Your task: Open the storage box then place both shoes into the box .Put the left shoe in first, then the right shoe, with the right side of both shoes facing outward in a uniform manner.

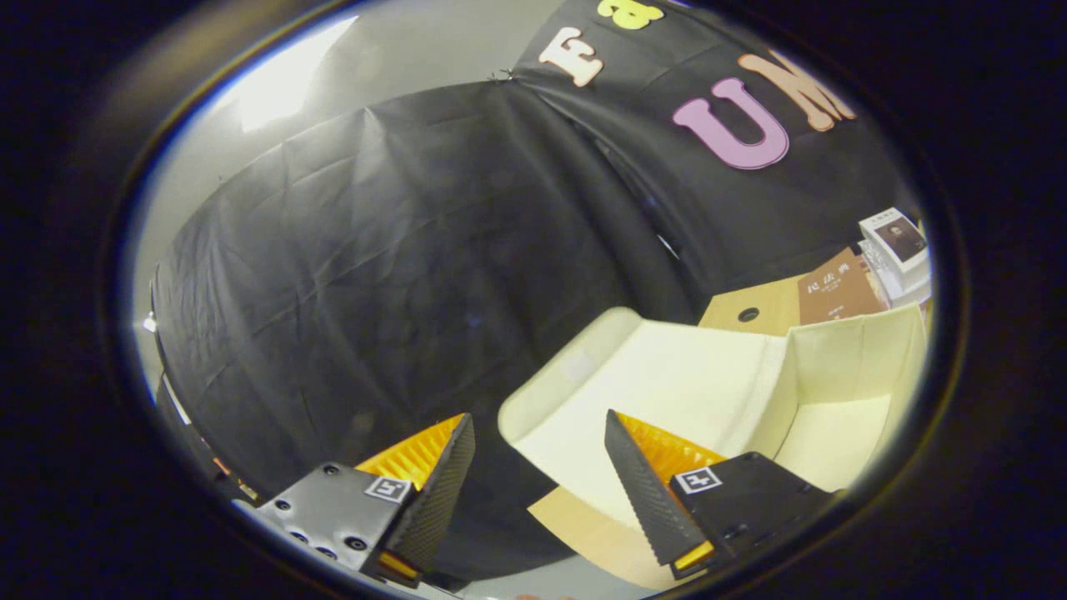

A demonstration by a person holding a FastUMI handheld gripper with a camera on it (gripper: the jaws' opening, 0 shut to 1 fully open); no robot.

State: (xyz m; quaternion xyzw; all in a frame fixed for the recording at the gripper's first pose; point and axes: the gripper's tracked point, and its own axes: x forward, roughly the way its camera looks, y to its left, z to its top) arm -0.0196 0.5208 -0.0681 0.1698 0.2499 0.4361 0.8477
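Your gripper [540, 467] is released, fingers spread and holding nothing, with the cream storage box [708, 375] open just ahead.

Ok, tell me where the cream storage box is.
In the gripper view, the open cream storage box sits just beyond the open tool's right finger, with brown books behind it.

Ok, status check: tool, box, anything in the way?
Tool open, nothing between fingers. Storage box just ahead, lid flap swung open, visible interior bare. Books beyond the box, not in the way.
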